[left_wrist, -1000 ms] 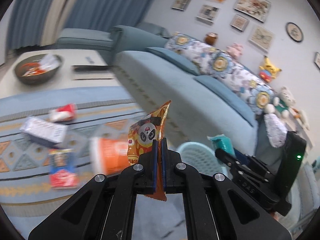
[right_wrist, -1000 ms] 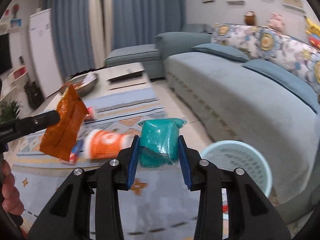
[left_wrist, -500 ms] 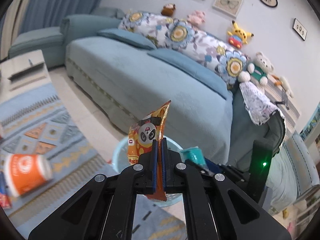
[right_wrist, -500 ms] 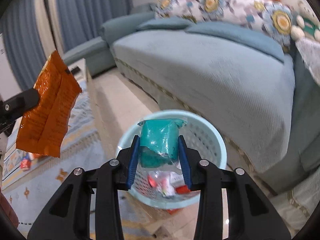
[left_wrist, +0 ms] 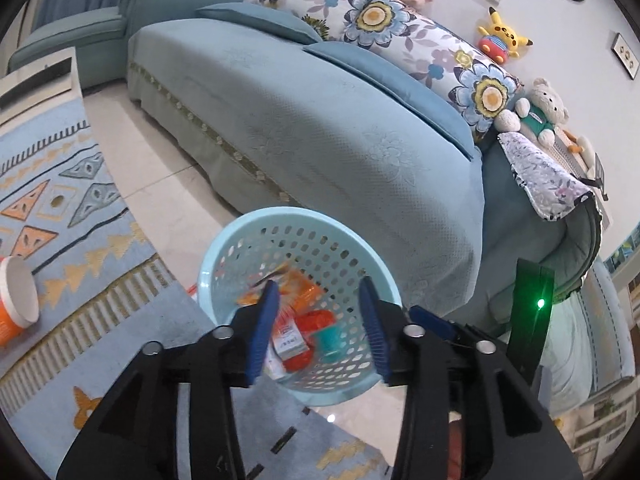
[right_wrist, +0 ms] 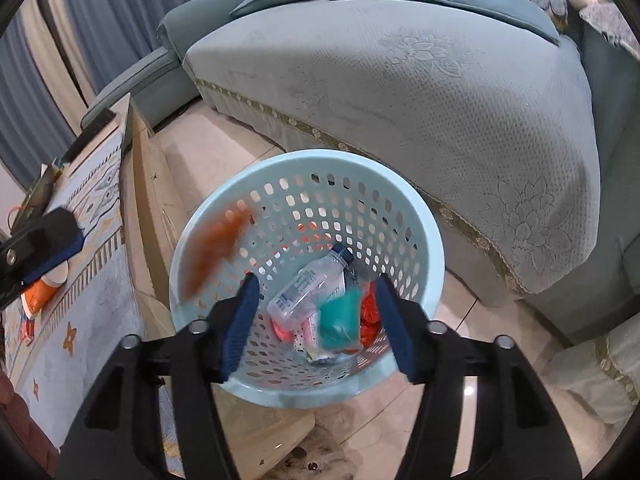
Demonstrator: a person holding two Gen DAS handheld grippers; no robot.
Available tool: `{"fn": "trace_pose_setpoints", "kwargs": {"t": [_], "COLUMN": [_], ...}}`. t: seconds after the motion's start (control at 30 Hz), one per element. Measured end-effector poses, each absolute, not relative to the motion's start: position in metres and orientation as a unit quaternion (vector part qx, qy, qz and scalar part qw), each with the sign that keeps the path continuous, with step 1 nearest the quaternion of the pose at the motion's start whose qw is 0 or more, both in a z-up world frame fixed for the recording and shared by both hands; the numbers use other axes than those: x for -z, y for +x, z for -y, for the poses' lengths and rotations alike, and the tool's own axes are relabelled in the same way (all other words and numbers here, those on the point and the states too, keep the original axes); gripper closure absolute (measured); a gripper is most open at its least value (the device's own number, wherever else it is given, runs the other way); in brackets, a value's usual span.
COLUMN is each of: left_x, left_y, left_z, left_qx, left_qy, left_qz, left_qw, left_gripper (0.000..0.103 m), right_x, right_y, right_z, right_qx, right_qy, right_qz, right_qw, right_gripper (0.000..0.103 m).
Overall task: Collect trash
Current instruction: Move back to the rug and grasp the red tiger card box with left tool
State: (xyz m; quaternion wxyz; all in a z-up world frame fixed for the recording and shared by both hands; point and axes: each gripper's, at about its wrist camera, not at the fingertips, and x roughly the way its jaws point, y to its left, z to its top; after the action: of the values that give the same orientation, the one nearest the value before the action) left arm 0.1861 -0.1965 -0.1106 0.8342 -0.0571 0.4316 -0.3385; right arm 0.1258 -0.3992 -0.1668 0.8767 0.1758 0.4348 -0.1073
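A light blue perforated basket point(left_wrist: 224, 248) stands on the floor in front of the sofa. My left gripper point(left_wrist: 319, 292) hangs over it with its jaws opening and nothing between them. The orange panda snack bag point(left_wrist: 298, 288) is loose, dropping among the trash inside. My right gripper point(right_wrist: 318, 284) hangs over the same basket point(right_wrist: 432, 232), jaws opening too. The teal packet point(right_wrist: 338, 318) is free of the pads and blurred, falling beside a clear plastic bottle point(right_wrist: 310, 286). The right wrist view shows the orange bag point(right_wrist: 216, 248) as a blur against the basket's left wall.
A blue-grey sofa point(left_wrist: 320, 120) with floral cushions and plush toys runs behind the basket. A patterned rug point(left_wrist: 60, 200) lies to the left, with an orange cup point(left_wrist: 14, 308) tipped on it. A low wooden table edge point(right_wrist: 144, 200) stands left of the basket.
Both grippers swung from the rug over to the basket and sank toward it. Their jaws parted, and the snack bag and teal packet left the pads and fell into the basket.
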Motion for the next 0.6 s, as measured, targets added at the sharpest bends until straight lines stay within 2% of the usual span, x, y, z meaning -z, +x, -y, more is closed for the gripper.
{"fn": "trace_pose_setpoints", "kwargs": {"t": [0.33, 0.5, 0.6], "left_x": [0.078, 0.051, 0.042], "left_y": [0.169, 0.161, 0.16], "left_z": [0.13, 0.064, 0.013], "left_qx": [0.297, 0.244, 0.196], "left_qy": [-0.067, -0.072, -0.078], "left_qz": [-0.398, -0.366, -0.356], "left_qw": [0.866, 0.895, 0.911], "left_gripper": [0.057, 0.057, 0.051], "right_x": [0.121, 0.089, 0.074], "right_y": [0.122, 0.129, 0.135], "right_z": [0.357, 0.304, 0.263], "right_qx": [0.061, 0.011, -0.027], "right_qy": [0.147, 0.105, 0.07], "right_qz": [-0.396, -0.366, -0.352], "right_qw": [0.904, 0.925, 0.933], "right_gripper": [0.046, 0.046, 0.046]}}
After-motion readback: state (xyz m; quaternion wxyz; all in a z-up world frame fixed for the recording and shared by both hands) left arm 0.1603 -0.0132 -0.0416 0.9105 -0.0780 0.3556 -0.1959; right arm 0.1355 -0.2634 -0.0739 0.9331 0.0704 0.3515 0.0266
